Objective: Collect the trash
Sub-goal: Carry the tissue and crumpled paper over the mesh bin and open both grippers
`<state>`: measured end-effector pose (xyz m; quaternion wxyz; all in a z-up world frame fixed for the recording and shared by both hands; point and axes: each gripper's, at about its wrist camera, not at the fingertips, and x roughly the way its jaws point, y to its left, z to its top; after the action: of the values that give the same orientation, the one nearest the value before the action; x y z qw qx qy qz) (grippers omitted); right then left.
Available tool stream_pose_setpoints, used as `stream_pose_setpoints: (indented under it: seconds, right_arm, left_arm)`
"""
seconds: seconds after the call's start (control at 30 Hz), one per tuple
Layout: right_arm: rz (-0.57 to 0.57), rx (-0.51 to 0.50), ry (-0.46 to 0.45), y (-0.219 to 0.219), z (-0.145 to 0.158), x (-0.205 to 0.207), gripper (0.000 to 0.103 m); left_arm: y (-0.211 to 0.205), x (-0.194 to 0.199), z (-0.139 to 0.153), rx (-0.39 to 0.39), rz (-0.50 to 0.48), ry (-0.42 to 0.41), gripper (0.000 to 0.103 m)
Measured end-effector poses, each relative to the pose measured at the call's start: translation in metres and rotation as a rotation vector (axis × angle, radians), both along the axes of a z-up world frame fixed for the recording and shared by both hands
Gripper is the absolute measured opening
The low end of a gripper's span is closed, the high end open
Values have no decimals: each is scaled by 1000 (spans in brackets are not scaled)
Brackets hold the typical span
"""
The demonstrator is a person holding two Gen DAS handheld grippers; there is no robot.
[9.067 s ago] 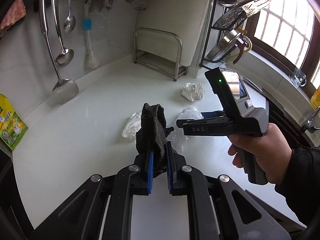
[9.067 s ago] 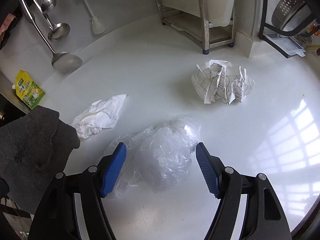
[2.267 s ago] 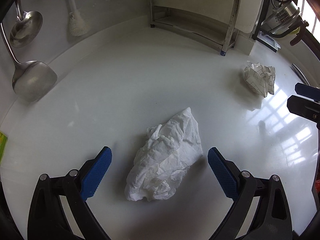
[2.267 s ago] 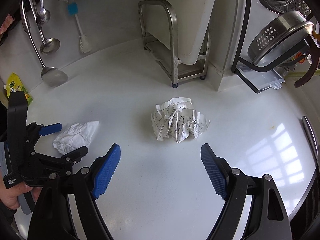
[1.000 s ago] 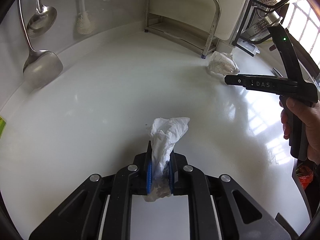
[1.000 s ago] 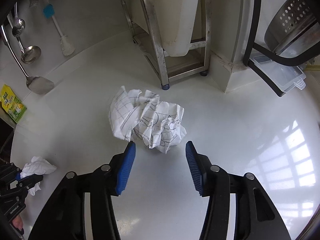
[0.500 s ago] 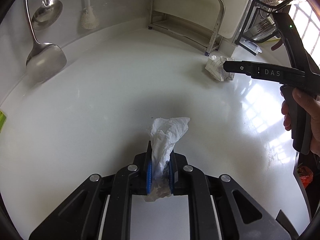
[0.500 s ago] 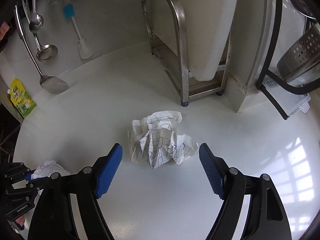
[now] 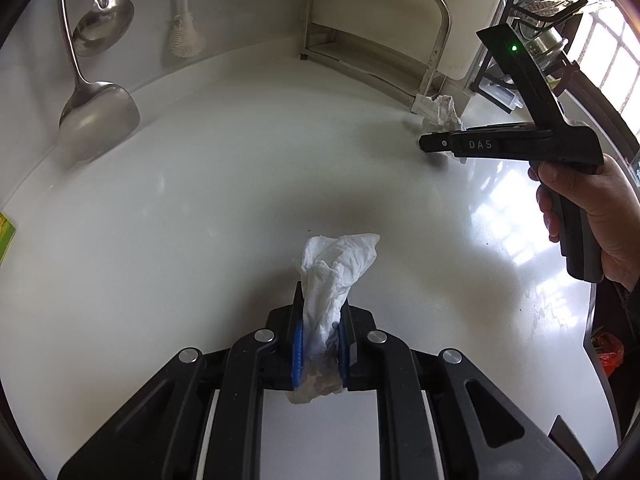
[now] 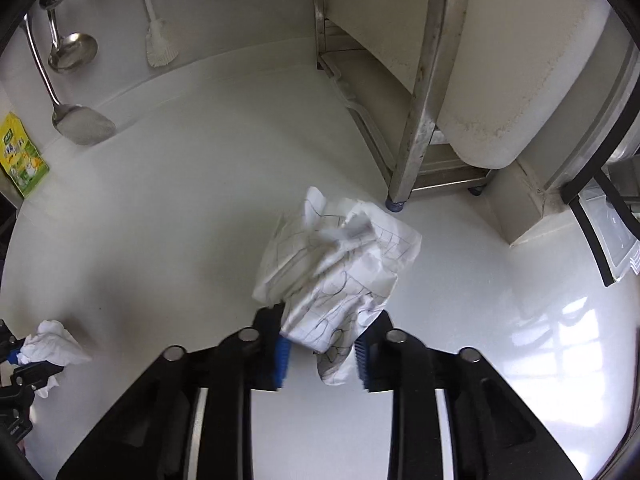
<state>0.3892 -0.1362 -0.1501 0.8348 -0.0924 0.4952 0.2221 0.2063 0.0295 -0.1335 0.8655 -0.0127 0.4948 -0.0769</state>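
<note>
Near the countertop's [image 10: 168, 184] back edge, our right gripper [image 10: 320, 354], angled downward, has just closed on the crumpled paper [image 10: 340, 264]; our left gripper [image 9: 319, 354] pinches the tissue [image 9: 334, 268], pointing forward.

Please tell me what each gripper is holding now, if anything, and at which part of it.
The left gripper pinches the white tissue at its lower end. The right gripper, jaws just closing, grips the crumpled scribbled paper at its near lower edge.
</note>
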Motion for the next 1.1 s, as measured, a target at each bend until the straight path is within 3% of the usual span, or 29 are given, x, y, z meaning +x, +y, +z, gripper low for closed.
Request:
stream_pose_setpoints:
  seconds: [0.13, 0.27, 0.63, 1.1]
  right_arm:
    - [15, 20, -18, -4, 10, -8, 20]
    - [-18, 116, -22, -25, 28, -27, 19]
    - [-4, 178, -6, -50, 44, -133, 19]
    - [-33, 189, 7, -87, 55, -249, 19]
  left_arm:
    - [1, 0, -1, -2, 7, 0, 14]
    - [-1, -3, 0, -2, 0, -2, 14]
    - [-16, -23, 20, 8, -47, -34, 14]
    - [-60, -102, 47, 25, -137, -49, 14]
